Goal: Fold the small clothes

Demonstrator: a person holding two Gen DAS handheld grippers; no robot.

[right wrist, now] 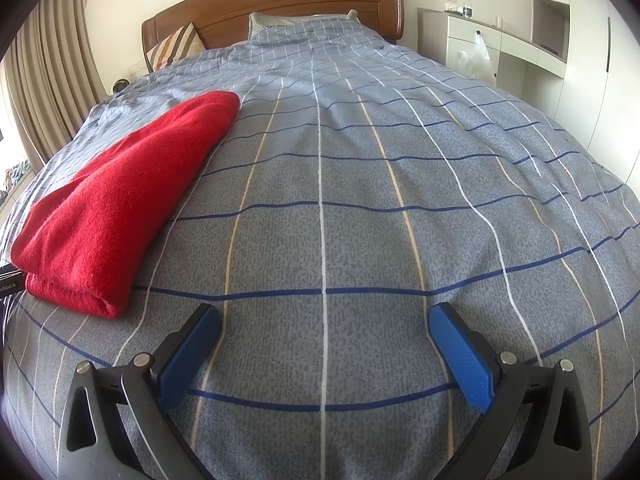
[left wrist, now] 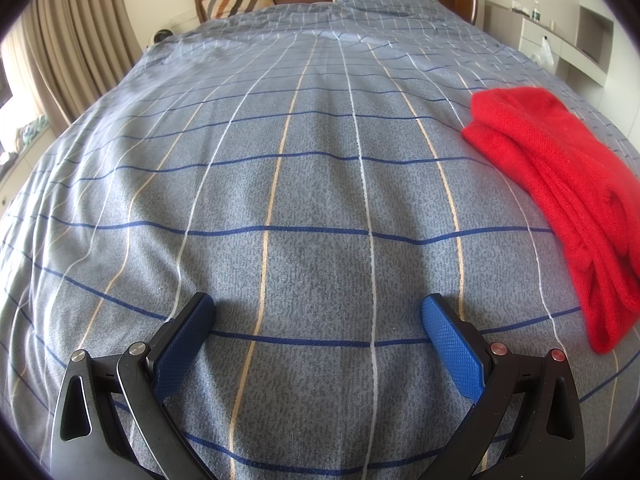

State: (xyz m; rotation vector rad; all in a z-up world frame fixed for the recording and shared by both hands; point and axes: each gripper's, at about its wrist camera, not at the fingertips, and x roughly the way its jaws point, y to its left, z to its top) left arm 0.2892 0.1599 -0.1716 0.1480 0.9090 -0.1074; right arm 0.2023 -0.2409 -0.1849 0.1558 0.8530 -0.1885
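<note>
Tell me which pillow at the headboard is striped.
The left pillow, propped against the wooden headboard: it has diagonal brown, orange and cream stripes. The right pillow is plain grey, partly under the checked cover.

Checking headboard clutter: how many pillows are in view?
2. A striped pillow leans on the headboard at its left; a grey pillow lies centre, partly under the duvet. More may be hidden.

From the left side, the red knit garment (left wrist: 560, 184) runs off the right edge, so its near end is cut away, and its layers hide whatever folds lie inside. Far off on the cabinet (right wrist: 472, 28) the bottle (right wrist: 466, 5) and small items are too tiny to make out. The grey pillow (right wrist: 280, 22) is mostly hidden under the checked bedcover (right wrist: 360, 200).
</note>
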